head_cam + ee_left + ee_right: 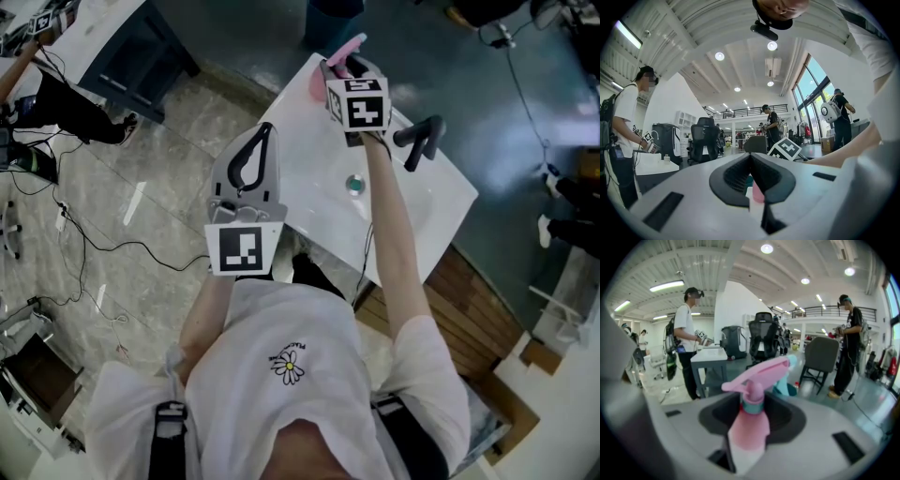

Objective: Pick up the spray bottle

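Observation:
The pink spray bottle (320,81) stands at the far end of the white table (309,202). My right gripper (339,67) is at the bottle. In the right gripper view the bottle (749,427), with its teal collar and pink trigger head, fills the gap of the right gripper (750,414), and the pads sit against its sides. My left gripper (265,129) hangs over the table's left edge with its tips together and nothing in them. In the left gripper view the left gripper (751,157) points level toward the bottle (758,194), seen through the hollow of the jaws.
A small round teal object (354,184) lies mid-table. A black forked handle (422,137) sits at the table's right edge. A dark bin (333,17) stands beyond the far end. Cables (94,246) run over the tiled floor on the left. People stand around the hall.

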`<action>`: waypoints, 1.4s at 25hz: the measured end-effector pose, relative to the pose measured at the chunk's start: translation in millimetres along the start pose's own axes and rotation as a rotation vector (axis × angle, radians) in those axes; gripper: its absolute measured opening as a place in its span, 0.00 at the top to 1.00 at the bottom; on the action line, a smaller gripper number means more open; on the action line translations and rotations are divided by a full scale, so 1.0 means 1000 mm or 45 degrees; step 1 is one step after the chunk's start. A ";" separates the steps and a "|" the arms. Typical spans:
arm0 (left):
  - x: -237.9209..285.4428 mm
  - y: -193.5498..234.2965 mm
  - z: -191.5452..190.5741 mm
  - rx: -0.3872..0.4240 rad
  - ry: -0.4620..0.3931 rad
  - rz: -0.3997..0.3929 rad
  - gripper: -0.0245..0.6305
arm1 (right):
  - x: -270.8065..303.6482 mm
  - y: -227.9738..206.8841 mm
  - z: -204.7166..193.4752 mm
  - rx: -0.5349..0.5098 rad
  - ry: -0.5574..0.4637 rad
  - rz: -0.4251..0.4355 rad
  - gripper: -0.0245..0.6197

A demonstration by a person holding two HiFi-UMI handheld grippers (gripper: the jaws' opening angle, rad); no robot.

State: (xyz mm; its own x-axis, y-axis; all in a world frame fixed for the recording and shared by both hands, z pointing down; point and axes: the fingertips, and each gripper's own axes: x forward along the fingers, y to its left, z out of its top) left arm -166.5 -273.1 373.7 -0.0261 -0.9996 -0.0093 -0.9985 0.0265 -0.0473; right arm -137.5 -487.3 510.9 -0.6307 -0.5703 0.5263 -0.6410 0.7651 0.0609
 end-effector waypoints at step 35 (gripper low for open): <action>-0.018 -0.056 0.067 -0.065 -0.159 -0.203 0.93 | -0.257 0.017 0.080 0.001 -0.445 -0.273 0.70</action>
State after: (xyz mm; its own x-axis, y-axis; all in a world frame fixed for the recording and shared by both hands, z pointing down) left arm -106.8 -256.4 309.1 0.1353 -0.9823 -0.1293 -0.9907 -0.1355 -0.0071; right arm -21.5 -351.2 308.5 -0.5929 -0.7844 0.1821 -0.7747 0.6173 0.1370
